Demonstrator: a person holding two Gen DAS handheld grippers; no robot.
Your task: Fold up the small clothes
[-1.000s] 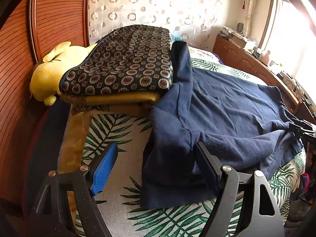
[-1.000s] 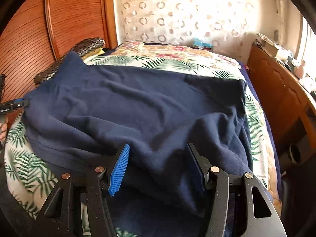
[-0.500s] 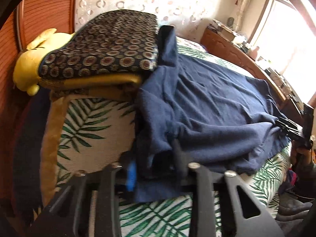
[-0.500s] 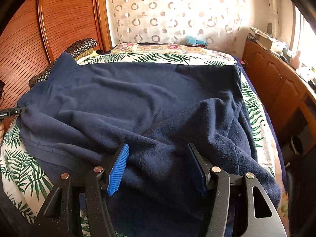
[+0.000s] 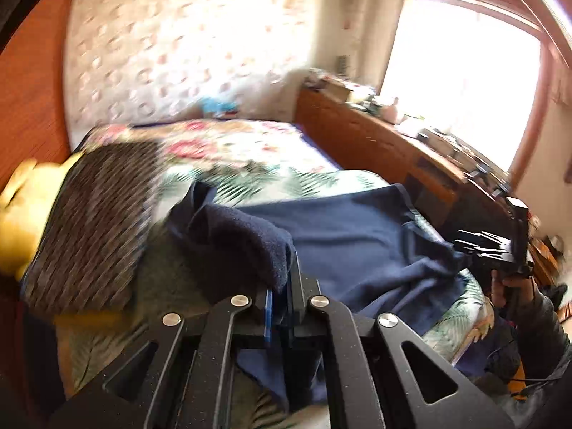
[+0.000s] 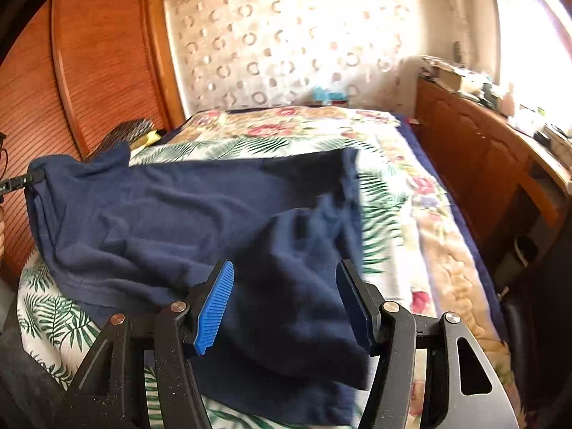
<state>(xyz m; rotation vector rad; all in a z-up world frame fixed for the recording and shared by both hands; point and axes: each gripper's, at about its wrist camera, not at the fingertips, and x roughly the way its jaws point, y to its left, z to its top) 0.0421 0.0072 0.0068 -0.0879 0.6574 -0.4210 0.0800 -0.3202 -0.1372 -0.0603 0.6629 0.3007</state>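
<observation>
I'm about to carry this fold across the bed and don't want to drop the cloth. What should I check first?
1. Left gripper shut on the navy garment: ok.
2. Right gripper clamped on cloth: not ok, jaws apart with fabric between.
3. Left corner lifted off the bedspread: ok.
4. Garment clear of the patterned cushion: cannot tell, blurred.
5. Far edge lying flat: ok.

One navy garment [image 6: 186, 214] is lying across one bed [image 6: 404, 193]. Two tongs are showing, the left tongs [image 5: 282, 296] and the right tongs [image 6: 286, 304]. One patterned cushion [image 5: 93, 221] and one yellow plush toy [image 5: 25, 207] are sitting at the bed's left edge.
</observation>
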